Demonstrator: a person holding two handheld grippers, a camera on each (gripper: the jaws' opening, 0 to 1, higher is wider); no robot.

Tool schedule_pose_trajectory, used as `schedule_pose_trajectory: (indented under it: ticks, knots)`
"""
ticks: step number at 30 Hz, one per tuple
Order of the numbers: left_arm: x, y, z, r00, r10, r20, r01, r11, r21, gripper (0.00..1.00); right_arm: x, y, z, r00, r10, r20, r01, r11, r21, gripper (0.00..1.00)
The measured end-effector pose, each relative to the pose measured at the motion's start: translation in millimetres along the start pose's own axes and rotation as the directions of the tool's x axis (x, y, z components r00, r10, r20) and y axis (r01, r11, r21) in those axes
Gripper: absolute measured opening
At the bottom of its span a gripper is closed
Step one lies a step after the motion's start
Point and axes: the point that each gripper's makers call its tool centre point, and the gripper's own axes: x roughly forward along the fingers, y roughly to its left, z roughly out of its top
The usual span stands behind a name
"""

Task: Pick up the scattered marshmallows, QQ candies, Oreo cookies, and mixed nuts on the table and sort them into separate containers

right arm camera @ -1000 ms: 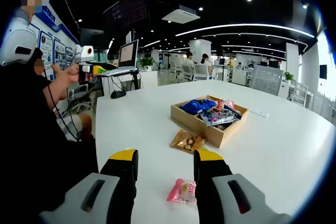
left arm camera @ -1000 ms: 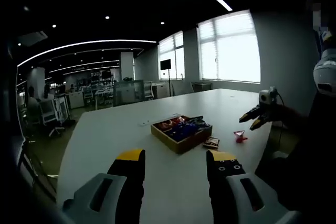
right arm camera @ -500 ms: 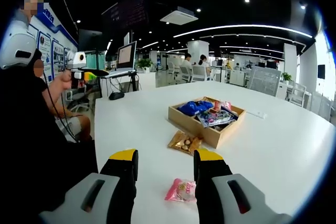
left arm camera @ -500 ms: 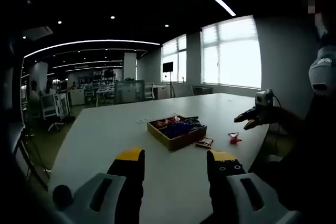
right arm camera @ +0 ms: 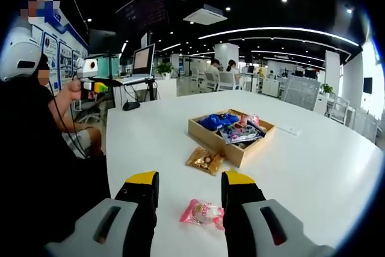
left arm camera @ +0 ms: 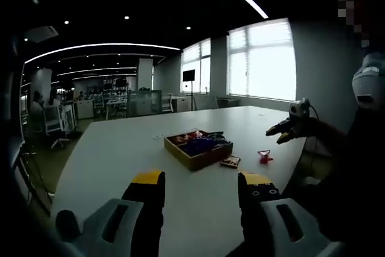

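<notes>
Both hand-held grippers, left (left arm camera: 200,186) and right (right arm camera: 183,186), hover wide apart, empty. Pink packet (right arm camera: 203,213) and brown packet (right arm camera: 204,160) lie on the bench (right arm camera: 313,167) beside the wooden box (right arm camera: 231,134).

A pink candy packet (right arm camera: 202,212) and gold nut packet (right arm camera: 204,160) lie beside the filled wooden tray (right arm camera: 231,148).

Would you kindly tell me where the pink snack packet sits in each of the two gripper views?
Left gripper view: pink snack packet at centre right, lying on the table right of the wooden tray.
Right gripper view: pink snack packet at bottom centre, between the jaws.
Shared landmark: the wooden tray.
</notes>
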Motion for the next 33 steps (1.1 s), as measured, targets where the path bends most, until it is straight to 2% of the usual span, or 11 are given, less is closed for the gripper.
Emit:
schedule_pose_trajectory:
  ticks: [13, 18, 33]
  knots:
    - [5, -4.5, -8.3, 1.0, -0.015, -0.022, 0.015, 1.0, -0.016, 0.53, 1, -22, -9.3, 0.992, 0.03, -0.122, -0.039, 0.997, -0.07, 0.38]
    - [8, -6.2, -11.5, 0.999, -0.02, -0.033, 0.02, 1.0, -0.019, 0.52, 2, -23, -12.8, 0.986, 0.053, -0.157, -0.072, 0.991, -0.117, 0.37]
    - [12, -9.5, -12.6, 0.999, -0.035, -0.039, 0.034, 0.999, -0.03, 0.52, 9, -22, -24.1, 0.951, 0.132, -0.279, -0.191, 0.962, -0.197, 0.36]
